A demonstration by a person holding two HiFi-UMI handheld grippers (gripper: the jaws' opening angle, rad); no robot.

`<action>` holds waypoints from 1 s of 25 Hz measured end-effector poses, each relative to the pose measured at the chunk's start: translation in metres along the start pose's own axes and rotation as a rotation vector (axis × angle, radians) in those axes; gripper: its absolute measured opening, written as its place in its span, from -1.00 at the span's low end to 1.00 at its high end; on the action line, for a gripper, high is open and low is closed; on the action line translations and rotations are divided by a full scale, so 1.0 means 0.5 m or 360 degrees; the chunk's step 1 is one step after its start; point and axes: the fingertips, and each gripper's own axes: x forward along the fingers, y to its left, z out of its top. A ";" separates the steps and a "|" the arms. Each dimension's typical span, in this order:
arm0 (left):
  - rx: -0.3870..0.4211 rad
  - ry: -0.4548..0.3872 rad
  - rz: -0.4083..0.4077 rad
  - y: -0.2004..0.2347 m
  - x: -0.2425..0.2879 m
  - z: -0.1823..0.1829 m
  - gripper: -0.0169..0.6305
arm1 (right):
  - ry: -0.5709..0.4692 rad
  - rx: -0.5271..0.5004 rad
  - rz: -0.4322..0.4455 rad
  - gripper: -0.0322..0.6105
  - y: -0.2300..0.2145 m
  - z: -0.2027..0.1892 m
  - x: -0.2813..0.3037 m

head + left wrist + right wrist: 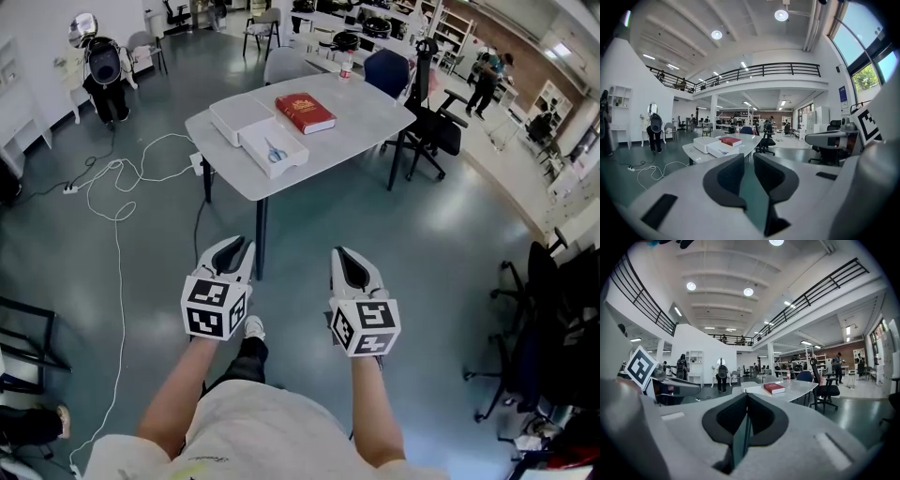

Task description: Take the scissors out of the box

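Observation:
On a grey table (366,117) some way ahead lies an open white box (255,141), and in it a pair of blue-handled scissors (276,151). Both grippers hang over the floor, well short of the table. The jaws of my left gripper (234,244) are a narrow gap apart with nothing between them (748,157). The tips of my right gripper (345,253) meet, with nothing held (746,395). In both gripper views the table is small and distant, and the scissors are too small to make out there.
A red book (305,112) and a second white box (239,114) lie on the table beside the open one. A white cable (112,187) snakes over the floor at the left. Office chairs (436,127) stand right of the table, and more chairs (553,309) line the right edge.

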 end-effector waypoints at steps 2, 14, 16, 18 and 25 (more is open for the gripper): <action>-0.0024 0.0013 -0.0003 0.017 0.031 0.000 -0.72 | 0.0008 -0.0002 -0.0001 -0.88 -0.013 0.001 0.031; -0.0085 0.0026 -0.0027 0.160 0.223 0.058 -0.67 | 0.0067 -0.0028 0.0011 -0.89 -0.059 0.045 0.263; -0.0102 0.0029 -0.0046 0.185 0.255 0.069 -0.65 | 0.0083 -0.0039 0.0006 -0.89 -0.064 0.058 0.302; -0.0114 0.0036 -0.0072 0.208 0.288 0.081 -0.64 | 0.0092 -0.0041 -0.0011 -0.88 -0.072 0.072 0.338; -0.0123 0.0050 -0.0149 0.273 0.398 0.108 -0.63 | 0.0108 -0.0043 -0.0064 -0.89 -0.109 0.099 0.457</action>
